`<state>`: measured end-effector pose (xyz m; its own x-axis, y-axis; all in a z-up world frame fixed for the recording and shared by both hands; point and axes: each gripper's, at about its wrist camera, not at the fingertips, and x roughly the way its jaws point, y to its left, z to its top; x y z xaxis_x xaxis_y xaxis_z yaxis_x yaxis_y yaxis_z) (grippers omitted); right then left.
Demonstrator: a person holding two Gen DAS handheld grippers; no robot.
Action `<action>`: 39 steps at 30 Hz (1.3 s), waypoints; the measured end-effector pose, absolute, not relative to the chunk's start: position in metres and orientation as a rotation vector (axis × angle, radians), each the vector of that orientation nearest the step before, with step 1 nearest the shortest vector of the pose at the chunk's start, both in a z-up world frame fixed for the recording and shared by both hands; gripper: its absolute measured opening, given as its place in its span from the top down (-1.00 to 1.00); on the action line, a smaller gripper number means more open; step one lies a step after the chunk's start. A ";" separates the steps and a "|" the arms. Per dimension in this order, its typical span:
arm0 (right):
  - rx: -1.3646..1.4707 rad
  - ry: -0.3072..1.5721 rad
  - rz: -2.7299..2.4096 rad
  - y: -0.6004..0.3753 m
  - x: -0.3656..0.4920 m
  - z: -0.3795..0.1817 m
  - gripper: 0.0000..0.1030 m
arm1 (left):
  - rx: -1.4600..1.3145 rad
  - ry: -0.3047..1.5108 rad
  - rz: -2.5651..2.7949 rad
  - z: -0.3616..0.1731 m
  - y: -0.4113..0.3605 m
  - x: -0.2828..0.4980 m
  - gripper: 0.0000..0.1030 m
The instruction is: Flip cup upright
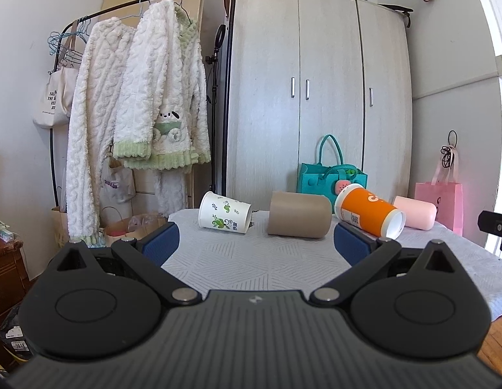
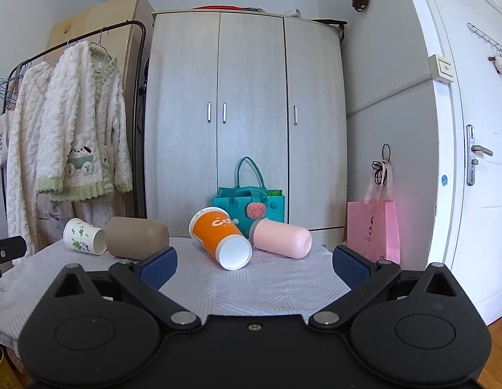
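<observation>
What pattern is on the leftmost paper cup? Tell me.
White paper cup with green leaf prints; clearest in the left wrist view.

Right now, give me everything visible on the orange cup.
The orange cup is a tall paper-looking cup with an orange wall, white lettering, a small printed code label and a white rim at its wide mouth. It lies on its side on the white patterned cloth, white base angled toward the cameras, mouth pointing back toward the teal bag. The pink cup lies right beside it; contact is unclear. Neither set of tongs touches it; it lies apart from the brown cup.
</observation>
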<state>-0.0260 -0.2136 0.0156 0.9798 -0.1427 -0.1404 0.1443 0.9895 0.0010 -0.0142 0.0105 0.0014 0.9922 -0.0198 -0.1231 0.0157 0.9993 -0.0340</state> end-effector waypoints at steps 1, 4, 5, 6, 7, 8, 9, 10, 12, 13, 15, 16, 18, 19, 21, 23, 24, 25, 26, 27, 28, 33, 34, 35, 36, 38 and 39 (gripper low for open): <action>0.012 0.141 -0.143 -0.214 -0.026 0.016 -1.00 | -0.034 0.123 -0.018 0.001 0.010 -0.014 -1.00; 0.007 0.143 -0.141 -0.215 -0.026 0.016 -1.00 | -0.039 0.134 -0.025 0.000 0.010 -0.013 -1.00; 0.007 0.144 -0.140 -0.215 -0.026 0.016 -1.00 | -0.045 0.142 -0.031 0.000 0.012 -0.012 -1.00; 0.007 0.146 -0.139 -0.214 -0.026 0.016 -1.00 | -0.051 0.146 -0.038 0.001 0.013 -0.012 -1.00; 0.007 0.148 -0.138 -0.213 -0.025 0.016 -1.00 | -0.051 0.147 -0.045 0.001 0.013 -0.012 -1.00; 0.008 0.150 -0.136 -0.213 -0.025 0.015 -1.00 | -0.045 0.146 -0.051 0.001 0.012 -0.012 -1.00; 0.006 0.154 -0.135 -0.213 -0.025 0.015 -1.00 | -0.037 0.143 -0.050 0.001 0.011 -0.013 -1.00; 0.004 0.157 -0.135 -0.212 -0.024 0.015 -1.00 | -0.029 0.140 -0.044 0.001 0.010 -0.014 -1.00; 0.002 0.162 -0.136 -0.212 -0.023 0.015 -1.00 | -0.017 0.135 -0.043 0.001 0.008 -0.015 -1.00; 0.001 0.165 -0.136 -0.212 -0.022 0.014 -1.00 | -0.014 0.135 -0.046 0.001 0.007 -0.016 -1.00; 0.002 0.168 -0.134 -0.212 -0.022 0.013 -1.00 | -0.014 0.135 -0.050 0.001 0.007 -0.016 -1.00; 0.002 0.170 -0.134 -0.212 -0.022 0.014 -1.00 | -0.014 0.135 -0.049 0.001 0.006 -0.016 -1.00; 0.001 0.172 -0.134 -0.213 -0.021 0.015 -1.00 | -0.013 0.135 -0.047 0.000 0.006 -0.016 -1.00; 0.000 0.172 -0.134 -0.213 -0.021 0.015 -1.00 | -0.013 0.135 -0.047 0.000 0.006 -0.016 -1.00; 0.001 0.172 -0.134 -0.213 -0.021 0.015 -1.00 | -0.014 0.138 -0.046 0.000 0.006 -0.016 -1.00; 0.001 0.173 -0.134 -0.213 -0.021 0.015 -1.00 | -0.015 0.140 -0.045 0.000 0.006 -0.016 -1.00; 0.000 0.173 -0.134 -0.213 -0.021 0.015 -1.00 | -0.015 0.141 -0.045 0.000 0.006 -0.016 -1.00; 0.000 0.173 -0.134 -0.213 -0.021 0.015 -1.00 | -0.015 0.141 -0.045 0.000 0.006 -0.016 -1.00; -0.001 0.175 -0.134 -0.212 -0.020 0.016 -1.00 | -0.015 0.142 -0.044 0.000 0.006 -0.017 -1.00; -0.002 0.177 -0.133 -0.212 -0.020 0.016 -1.00 | -0.014 0.142 -0.044 0.000 0.006 -0.016 -1.00; -0.003 0.179 -0.133 -0.212 -0.020 0.015 -1.00 | -0.014 0.142 -0.045 0.000 0.006 -0.016 -1.00; -0.008 0.187 -0.132 -0.211 -0.018 0.013 -1.00 | -0.016 0.147 -0.046 0.000 0.007 -0.016 -1.00; -0.010 0.188 -0.132 -0.211 -0.018 0.013 -1.00 | -0.018 0.154 -0.045 -0.001 0.008 -0.016 -1.00; -0.011 0.191 -0.132 -0.211 -0.017 0.013 -1.00 | -0.021 0.166 -0.044 -0.001 0.009 -0.014 -1.00; -0.013 0.194 -0.132 -0.211 -0.017 0.013 -1.00 | -0.028 0.185 -0.044 0.000 0.010 -0.011 -1.00; -0.013 0.198 -0.131 -0.210 -0.016 0.014 -1.00 | -0.045 0.213 -0.056 -0.001 0.012 -0.008 -1.00; -0.012 0.202 -0.129 -0.209 -0.016 0.013 -1.00 | -0.049 0.222 -0.060 -0.002 0.013 -0.006 -1.00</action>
